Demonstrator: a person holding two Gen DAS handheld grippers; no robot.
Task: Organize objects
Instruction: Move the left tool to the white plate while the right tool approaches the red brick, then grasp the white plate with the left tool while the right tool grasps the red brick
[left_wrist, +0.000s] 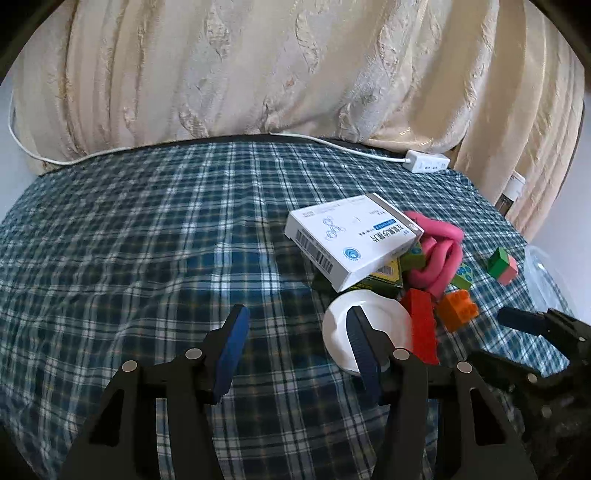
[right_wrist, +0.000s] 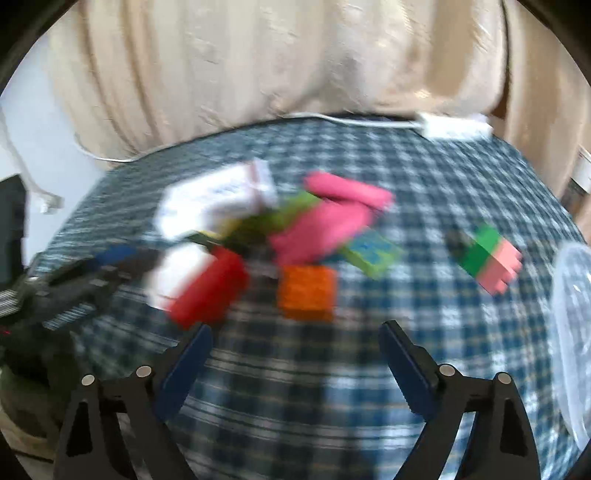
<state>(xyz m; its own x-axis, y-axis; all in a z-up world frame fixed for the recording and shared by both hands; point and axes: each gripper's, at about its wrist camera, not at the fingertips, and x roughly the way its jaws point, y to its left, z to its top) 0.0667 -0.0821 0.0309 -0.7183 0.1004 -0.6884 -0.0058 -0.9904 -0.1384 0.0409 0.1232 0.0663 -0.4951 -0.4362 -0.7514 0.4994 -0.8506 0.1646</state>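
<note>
A pile of objects lies on the blue plaid cloth (left_wrist: 147, 240): a white medicine box (left_wrist: 351, 240), a pink foam roll (left_wrist: 439, 254), a red brick (left_wrist: 421, 328), an orange brick (left_wrist: 456, 308), a white round dish (left_wrist: 369, 332) and a green-pink block (left_wrist: 503, 265) off to the right. My left gripper (left_wrist: 295, 343) is open and empty, its right finger over the dish. My right gripper (right_wrist: 295, 354) is open and empty, just short of the orange brick (right_wrist: 307, 291). The right wrist view is blurred; it shows the red brick (right_wrist: 210, 288) and the green-pink block (right_wrist: 487, 258).
A clear plastic container (right_wrist: 572, 332) stands at the right edge. A white power strip (left_wrist: 426, 162) and its cable lie along the far edge under a beige curtain (left_wrist: 258, 66). A small green printed block (right_wrist: 373, 254) lies beside the pink roll.
</note>
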